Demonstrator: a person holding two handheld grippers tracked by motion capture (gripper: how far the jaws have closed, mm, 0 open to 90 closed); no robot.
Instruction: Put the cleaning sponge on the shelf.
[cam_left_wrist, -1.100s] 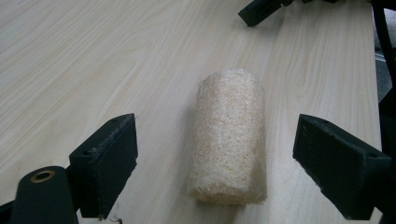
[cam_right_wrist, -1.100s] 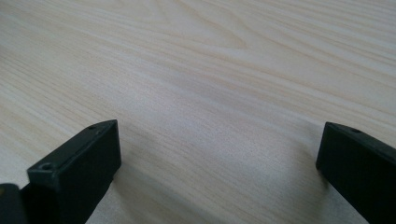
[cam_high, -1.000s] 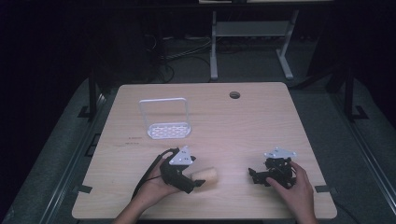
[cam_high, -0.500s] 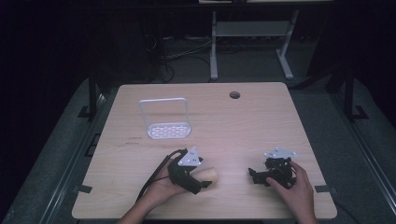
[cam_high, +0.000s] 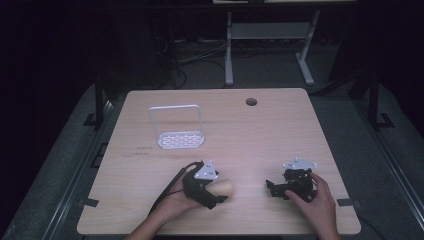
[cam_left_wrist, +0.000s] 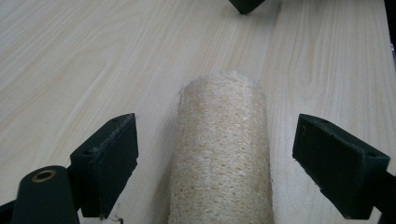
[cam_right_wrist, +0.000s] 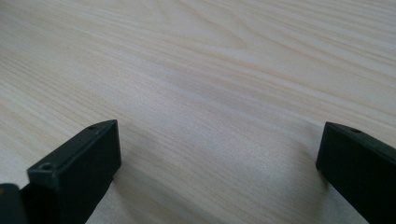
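Left gripper (cam_left_wrist: 215, 154): jaws wide, straddling loofah roll (cam_left_wrist: 222, 149) without contact, lower centre of left gripper view. Roll (cam_high: 223, 189) lying on table (cam_high: 240, 130), lower centre of high view. Right gripper (cam_right_wrist: 217, 163): jaws wide, nothing between, lower right of high view.

left gripper (cam_high: 215, 192) fingers spread, right gripper (cam_high: 274, 189) fingers spread

The high view looks forward and down on the whole light wooden surface (cam_high: 280, 130) from afar. Each gripper view sits low and close, facing along its black fingers (cam_left_wrist: 105, 156) onto that same surface (cam_right_wrist: 210, 70).
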